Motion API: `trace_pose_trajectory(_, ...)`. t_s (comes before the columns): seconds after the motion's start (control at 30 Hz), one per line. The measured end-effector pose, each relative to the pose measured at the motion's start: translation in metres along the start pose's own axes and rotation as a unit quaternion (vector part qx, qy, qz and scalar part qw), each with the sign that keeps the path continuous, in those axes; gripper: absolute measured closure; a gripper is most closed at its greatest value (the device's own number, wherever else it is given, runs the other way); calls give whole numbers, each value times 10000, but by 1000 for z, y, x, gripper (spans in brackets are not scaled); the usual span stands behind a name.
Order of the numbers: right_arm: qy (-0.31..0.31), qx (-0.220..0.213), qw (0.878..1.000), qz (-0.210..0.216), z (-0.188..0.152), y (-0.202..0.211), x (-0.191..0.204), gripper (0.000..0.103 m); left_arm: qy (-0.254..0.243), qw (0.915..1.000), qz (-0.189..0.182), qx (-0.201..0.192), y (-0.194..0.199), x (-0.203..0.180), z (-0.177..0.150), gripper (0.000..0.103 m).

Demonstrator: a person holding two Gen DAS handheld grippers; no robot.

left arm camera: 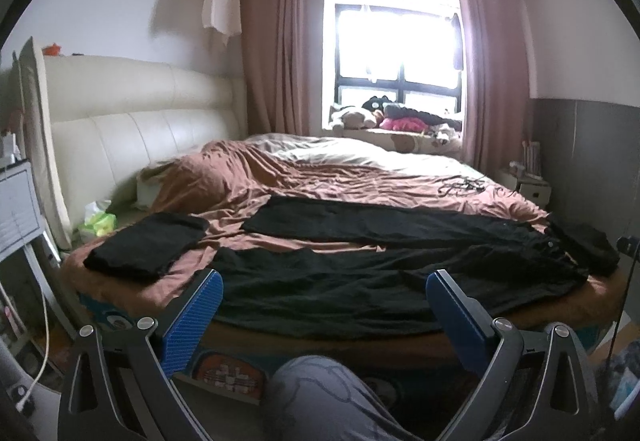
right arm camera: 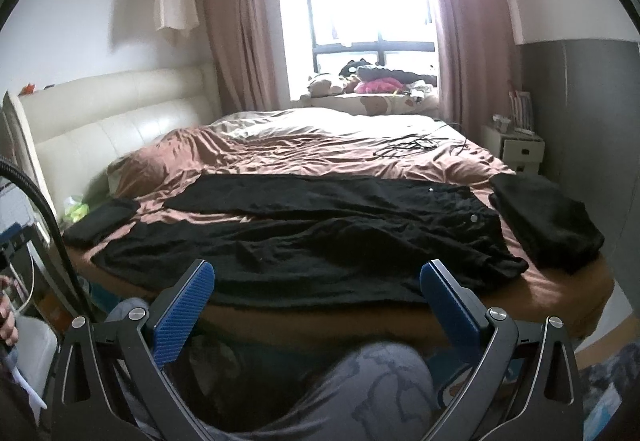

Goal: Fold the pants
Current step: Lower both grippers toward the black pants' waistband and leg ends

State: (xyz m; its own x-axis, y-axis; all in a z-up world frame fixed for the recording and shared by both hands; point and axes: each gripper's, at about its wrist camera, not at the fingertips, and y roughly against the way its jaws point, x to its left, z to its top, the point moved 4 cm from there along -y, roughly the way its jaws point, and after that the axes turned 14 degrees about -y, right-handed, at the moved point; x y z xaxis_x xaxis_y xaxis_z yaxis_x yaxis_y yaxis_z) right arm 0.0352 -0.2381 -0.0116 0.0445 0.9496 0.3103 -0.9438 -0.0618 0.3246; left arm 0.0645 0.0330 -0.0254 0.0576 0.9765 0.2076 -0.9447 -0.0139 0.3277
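A pair of black pants lies spread flat across the near side of the bed, legs pointing left, waist with metal buttons at the right; it also shows in the right wrist view. My left gripper is open and empty, held back from the bed's near edge, in front of the near pant leg. My right gripper is open and empty, also short of the bed edge, in front of the pants' near hem.
A folded black garment lies on the bed's left end, another on the right end. The brown sheet is rumpled, with black cables on the far right. Headboard at the left, nightstand at the right, my knee below.
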Motion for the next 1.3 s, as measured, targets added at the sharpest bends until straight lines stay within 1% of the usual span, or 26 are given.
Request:
trace_pose_trajectory(0.1, -137, 41, 9999, -91, 4, -13, -6, 0, 18, 9999, -15, 170, -20, 2, -2, 0)
trace_pose_trajectory(0.2, -296, 180, 9994, -97, 8, -26, -11, 0, 85, 9994, -60, 341, -41, 6, -5, 0)
trace_pose_trajectory(0.3, -424, 298, 9983, -266, 13, -40, -17, 0, 161, 9982, -121, 565, -63, 9, -11, 0)
trace_pose_trajectory(0.37, -440, 408, 9977, -305, 16, -49, -19, 0, 228, 9971, -128, 710, -76, 10, -17, 0)
trace_pose_trajectory(0.57, -378, 524, 9965, -532, 25, -73, -19, 0, 394, 9930, -133, 1108, -113, 19, -35, 0)
trace_pose_trajectory(0.67, -483, 600, 9956, -527, 26, -83, -24, 0, 450, 9906, -128, 1284, -129, 22, -44, 0)
trace_pose_trajectory(0.73, -549, 773, 9941, -522, 26, -91, -29, 0, 489, 9890, -158, 1384, -138, 24, -49, 0)
trace_pose_trajectory(0.83, -662, 805, 9922, -691, 31, -99, -36, 0, 538, 9870, -121, 1509, -150, 30, -56, 0)
trace_pose_trajectory(1.07, -723, 807, 9899, -914, 38, -108, -44, 0, 937, 9804, -107, 1732, -174, 57, -76, 0)
trace_pose_trajectory(1.17, -729, 839, 9879, -1083, 40, -111, -51, 0, 1122, 9767, -108, 1825, -179, 75, -81, 3)
trace_pose_trajectory(1.23, -769, 945, 9847, -1248, 41, -111, -57, 0, 1254, 9746, -55, 1853, -180, 89, -84, 3)
trace_pose_trajectory(1.3, -882, 952, 9823, -1353, 43, -108, -65, 0, 1407, 9714, -24, 1914, -183, 102, -90, 8)
